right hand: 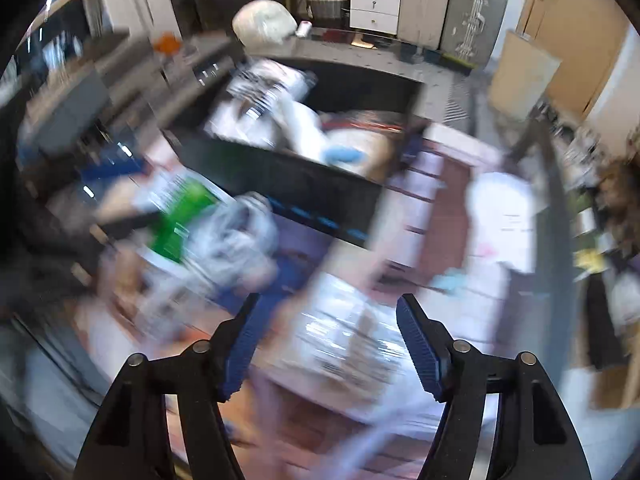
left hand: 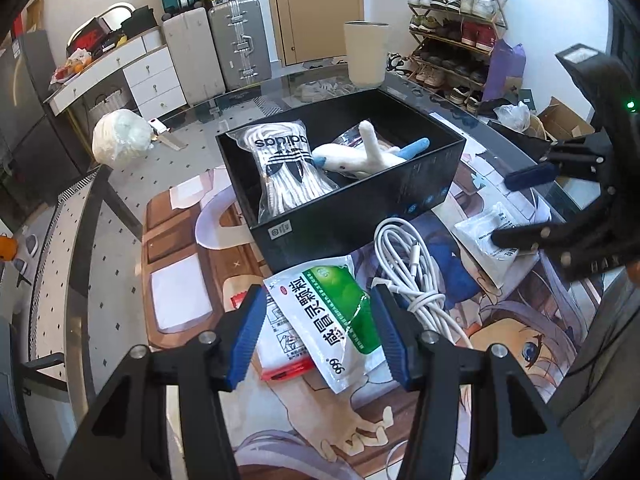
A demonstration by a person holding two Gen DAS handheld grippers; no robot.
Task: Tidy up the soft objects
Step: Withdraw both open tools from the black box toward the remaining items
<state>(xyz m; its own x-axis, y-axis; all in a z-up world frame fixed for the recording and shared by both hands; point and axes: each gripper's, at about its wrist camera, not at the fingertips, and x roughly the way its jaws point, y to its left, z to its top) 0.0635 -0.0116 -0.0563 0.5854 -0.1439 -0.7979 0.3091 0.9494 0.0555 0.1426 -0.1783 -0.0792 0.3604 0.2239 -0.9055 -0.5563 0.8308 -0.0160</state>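
Observation:
A black box (left hand: pixel 360 216) on the table holds a bagged white rope bundle (left hand: pixel 286 170) and a white and blue plush toy (left hand: pixel 368 154). A green and white medicine pouch (left hand: pixel 332 316) lies in front of the box, between the open fingers of my left gripper (left hand: pixel 320 336). A coiled white cable (left hand: pixel 412 268) lies beside it. My right gripper (left hand: pixel 516 204) is open over a white packet (left hand: pixel 486 240) at the right. The right wrist view is blurred; there my right gripper (right hand: pixel 328 344) is open above a pale packet (right hand: pixel 344 340), with the box (right hand: pixel 304 176) beyond.
A printed mat (left hand: pixel 520 328) covers the glass table. A white cylinder bin (left hand: pixel 367 53) stands behind the box. A flat white and red pack (left hand: pixel 280 356) lies under the pouch. Suitcases (left hand: pixel 236 44) and a shoe rack (left hand: pixel 456 28) stand farther back.

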